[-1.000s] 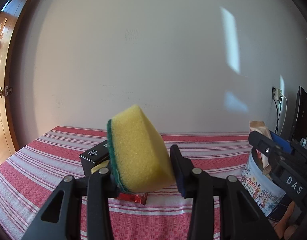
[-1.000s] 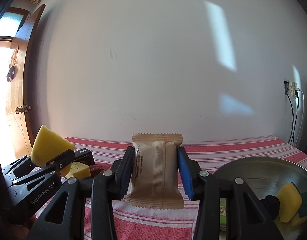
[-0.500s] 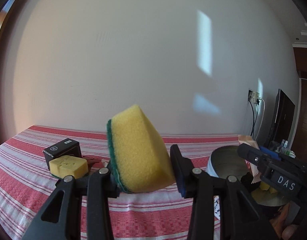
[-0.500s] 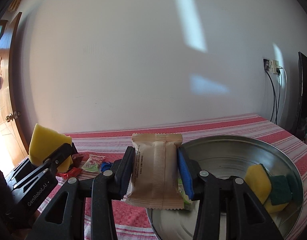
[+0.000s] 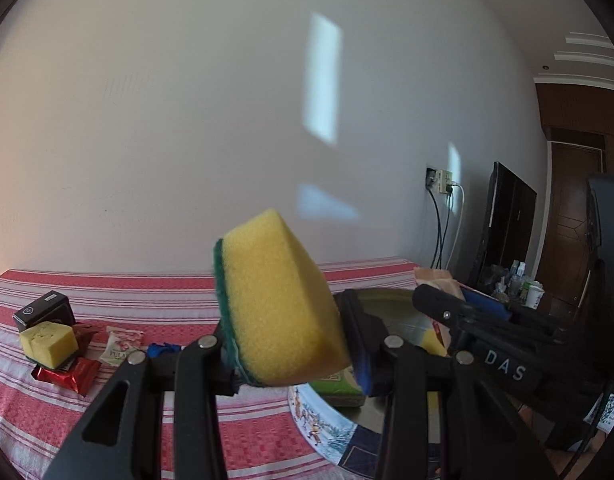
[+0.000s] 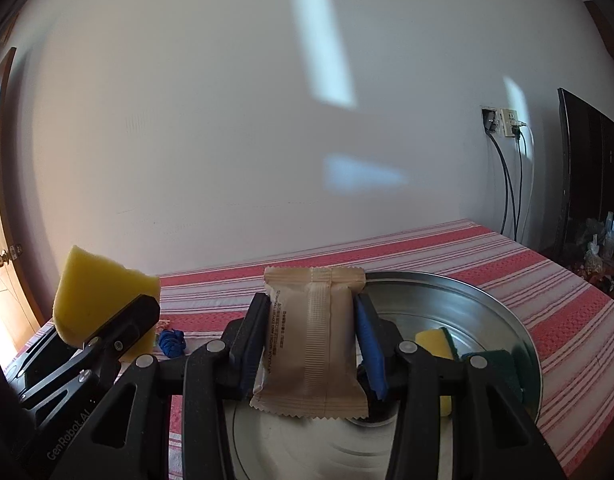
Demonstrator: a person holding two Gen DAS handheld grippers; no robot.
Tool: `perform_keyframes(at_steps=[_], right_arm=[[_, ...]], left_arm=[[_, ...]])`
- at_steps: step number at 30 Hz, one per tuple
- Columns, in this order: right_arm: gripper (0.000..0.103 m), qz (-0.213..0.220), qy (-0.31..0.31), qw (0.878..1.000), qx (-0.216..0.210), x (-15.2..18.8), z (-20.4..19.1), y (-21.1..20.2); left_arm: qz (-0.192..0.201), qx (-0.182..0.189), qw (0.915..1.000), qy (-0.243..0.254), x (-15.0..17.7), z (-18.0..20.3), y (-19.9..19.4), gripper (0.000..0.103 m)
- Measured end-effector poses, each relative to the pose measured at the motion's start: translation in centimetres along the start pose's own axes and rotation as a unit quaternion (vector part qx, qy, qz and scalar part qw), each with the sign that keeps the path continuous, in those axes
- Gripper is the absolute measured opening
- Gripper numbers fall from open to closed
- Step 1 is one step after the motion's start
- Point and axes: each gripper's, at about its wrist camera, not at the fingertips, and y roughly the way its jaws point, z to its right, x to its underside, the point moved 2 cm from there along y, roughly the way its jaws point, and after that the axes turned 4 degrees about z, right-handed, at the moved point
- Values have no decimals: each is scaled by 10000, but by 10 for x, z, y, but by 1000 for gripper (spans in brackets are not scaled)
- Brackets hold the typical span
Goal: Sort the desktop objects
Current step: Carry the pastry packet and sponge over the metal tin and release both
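Swinging both loaded claws from table clutter over the tin (image 6: 487,300).

"DAS" is printed in pale letters on the black arm of the right gripper (image 5: 463,312), seen to the right of the left gripper's fingers. "GenRobot.AI" is read along the body of the left gripper (image 6: 107,332), at lower left of the right gripper. "PULA…" is partly legible on a small white sachet (image 5: 121,346) lying on the cloth left of the left gripper. Fine print on the beige packet (image 6: 311,340) is too small to be read.
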Motion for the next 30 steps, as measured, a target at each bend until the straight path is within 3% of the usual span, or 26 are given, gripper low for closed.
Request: perform_keyframes(at_steps=[13,30], right_arm=[[46,-96,272,9981,552,-12,65,11],[46,-442,226,9941,963,-9,101,30]], left_arm=[[-332,600,9971,323,1,62,33,41],[-714,788,9926,588,9,95,56,41]])
